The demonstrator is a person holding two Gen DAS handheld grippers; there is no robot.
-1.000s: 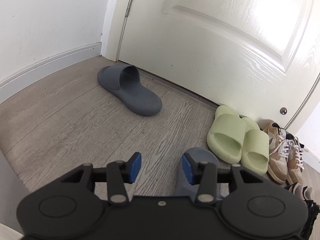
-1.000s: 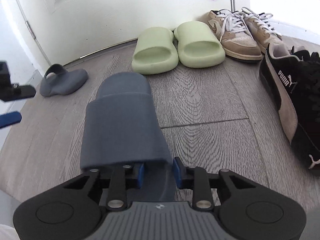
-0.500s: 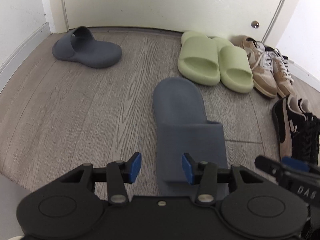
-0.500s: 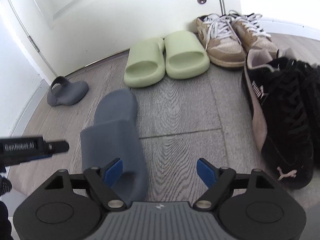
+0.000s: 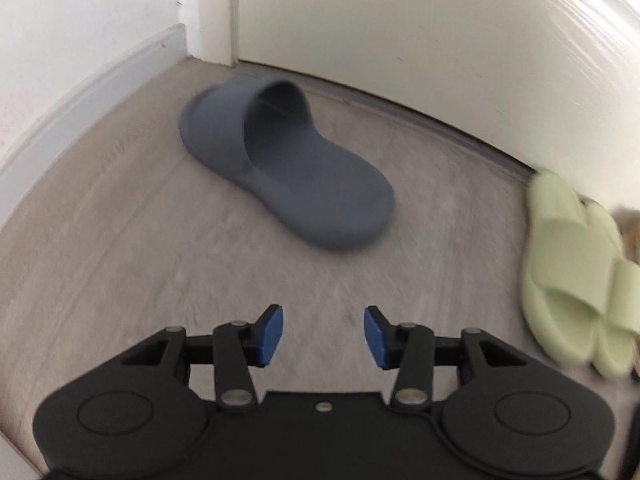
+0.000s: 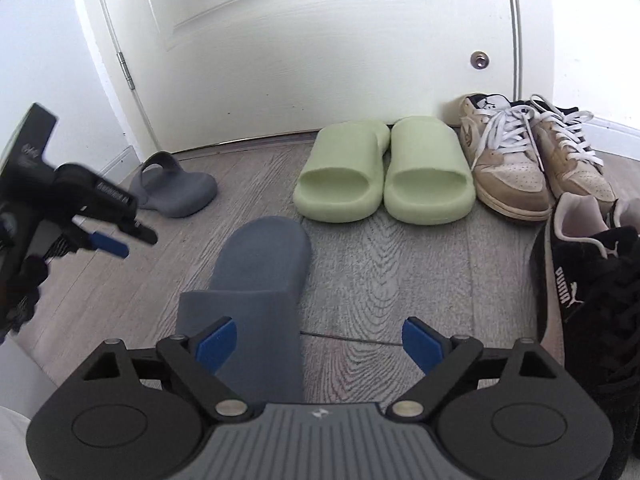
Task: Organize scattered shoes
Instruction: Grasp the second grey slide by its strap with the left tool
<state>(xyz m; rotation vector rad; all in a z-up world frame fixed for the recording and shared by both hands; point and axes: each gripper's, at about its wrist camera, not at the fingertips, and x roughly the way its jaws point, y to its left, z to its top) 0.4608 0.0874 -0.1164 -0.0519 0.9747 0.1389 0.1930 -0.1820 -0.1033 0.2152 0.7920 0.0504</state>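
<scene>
One grey slide (image 6: 256,292) lies flat on the wood floor, its strap end partly between the jaws of my right gripper (image 6: 320,344). Those jaws are opening, and the blue pads stand off the slide. The matching grey slide (image 5: 280,160) sits near the door corner, blurred in the left wrist view. My left gripper (image 5: 323,336) hovers short of it, open, with only floor between its pads. In the right wrist view that second slide (image 6: 176,188) shows at far left, with the left gripper (image 6: 128,240) in front of it.
A pair of green slides (image 6: 380,176) stands toes-out against the white door (image 6: 320,60). Tan sneakers (image 6: 520,164) sit to their right, black Puma sneakers (image 6: 592,312) nearer on the right. A skirting board (image 5: 80,96) runs along the left wall.
My right gripper let go of the near grey slide, spread wide and drew back a little. My left gripper swung left and down toward the far grey slide by the door.
</scene>
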